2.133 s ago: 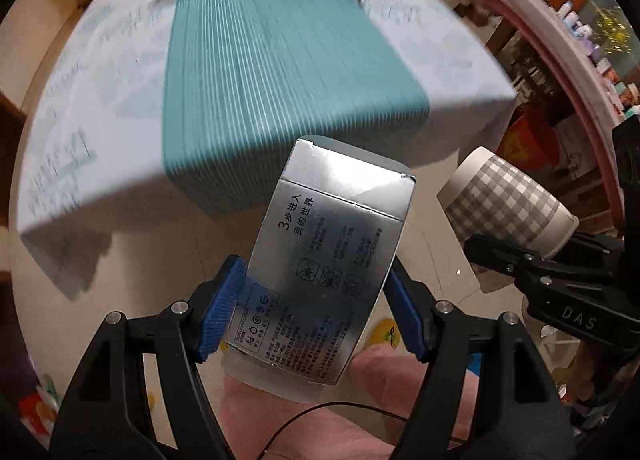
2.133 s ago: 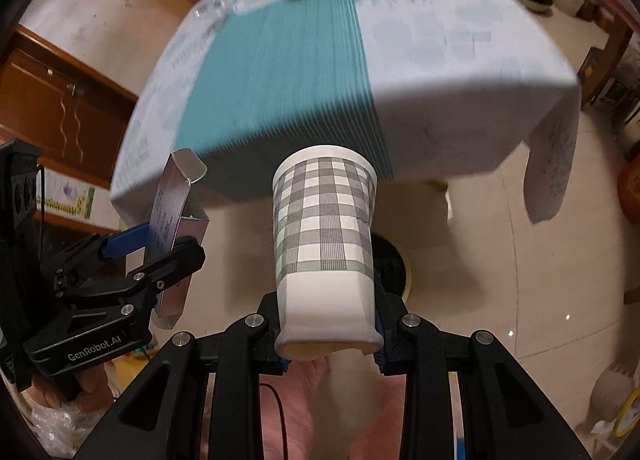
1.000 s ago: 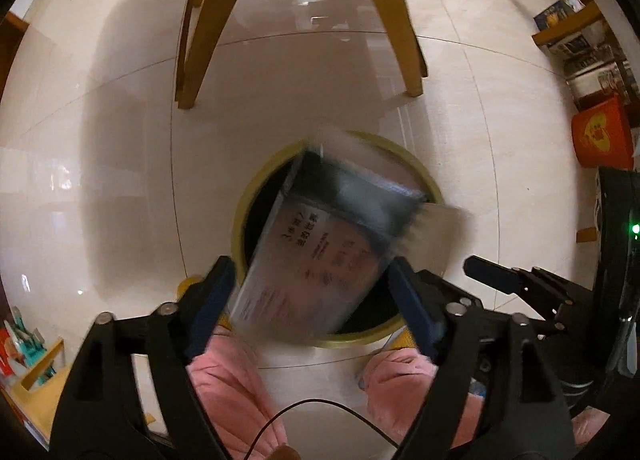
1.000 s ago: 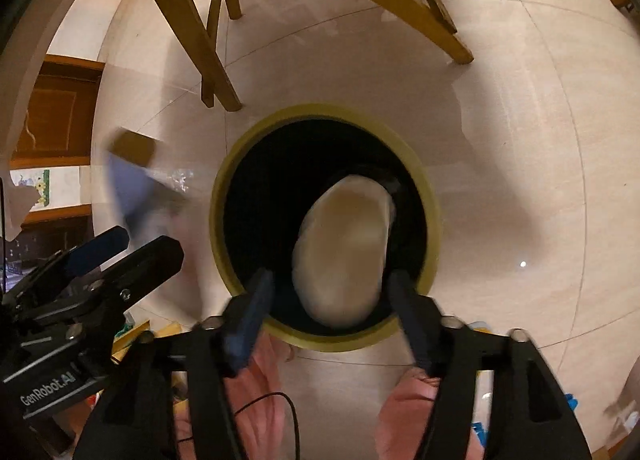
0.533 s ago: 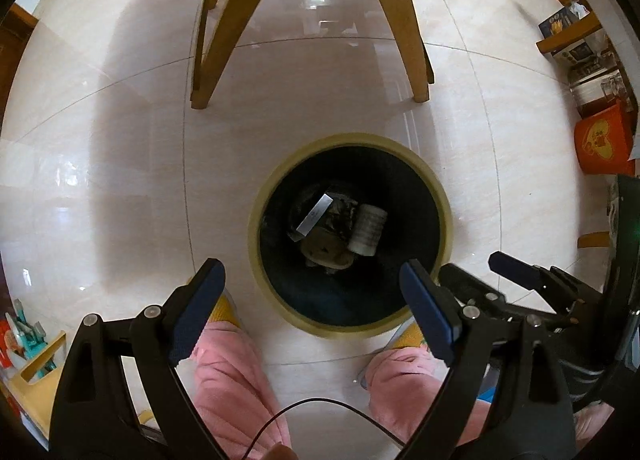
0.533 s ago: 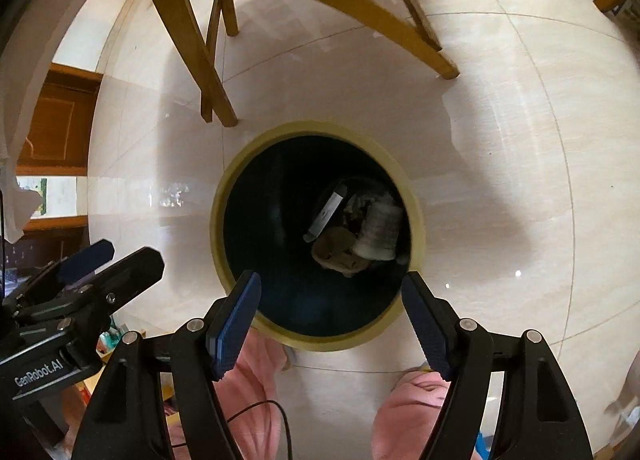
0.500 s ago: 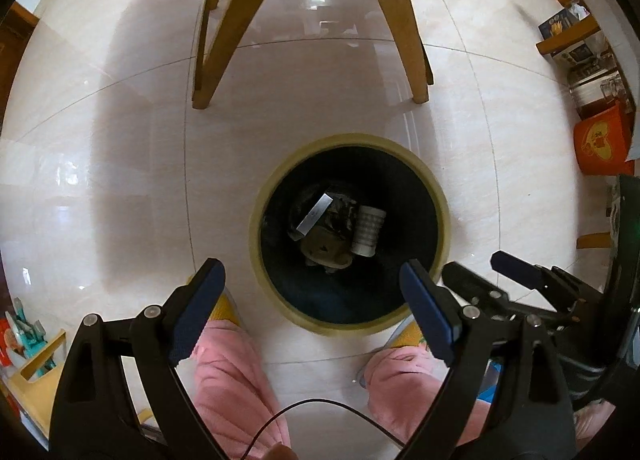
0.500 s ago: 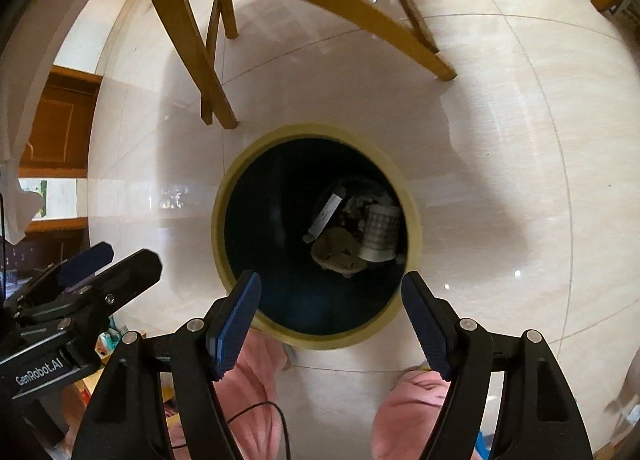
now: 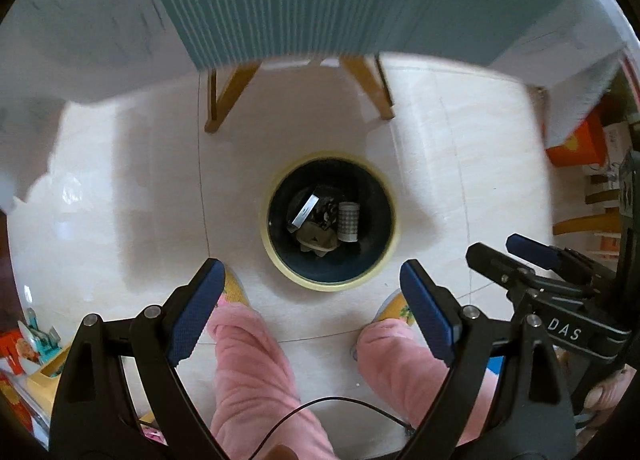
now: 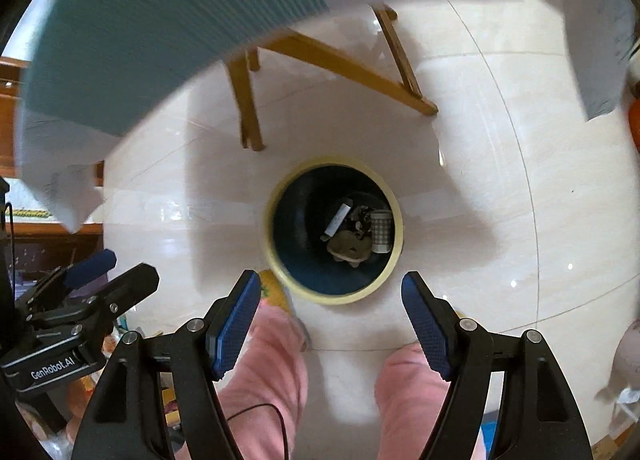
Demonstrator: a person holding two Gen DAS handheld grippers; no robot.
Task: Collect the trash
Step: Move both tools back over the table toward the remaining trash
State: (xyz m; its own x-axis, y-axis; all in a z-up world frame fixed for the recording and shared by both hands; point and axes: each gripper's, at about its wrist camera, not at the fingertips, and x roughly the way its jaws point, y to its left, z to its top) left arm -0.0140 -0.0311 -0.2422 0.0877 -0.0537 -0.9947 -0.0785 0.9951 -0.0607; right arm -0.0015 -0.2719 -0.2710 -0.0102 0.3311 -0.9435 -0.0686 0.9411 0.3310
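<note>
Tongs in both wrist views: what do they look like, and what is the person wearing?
Both tongs, left and right, are black with silver bolts and blue textured pads. White lettering: "GenRobot.AI" on the left, "DAS" on the right. A thin black cable trails below. Pink fuzzy trousers.

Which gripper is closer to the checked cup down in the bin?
Too close to call. The checked cup lies at the bottom of the bin. The left gripper and right gripper both hang open high above it, side by side.
</note>
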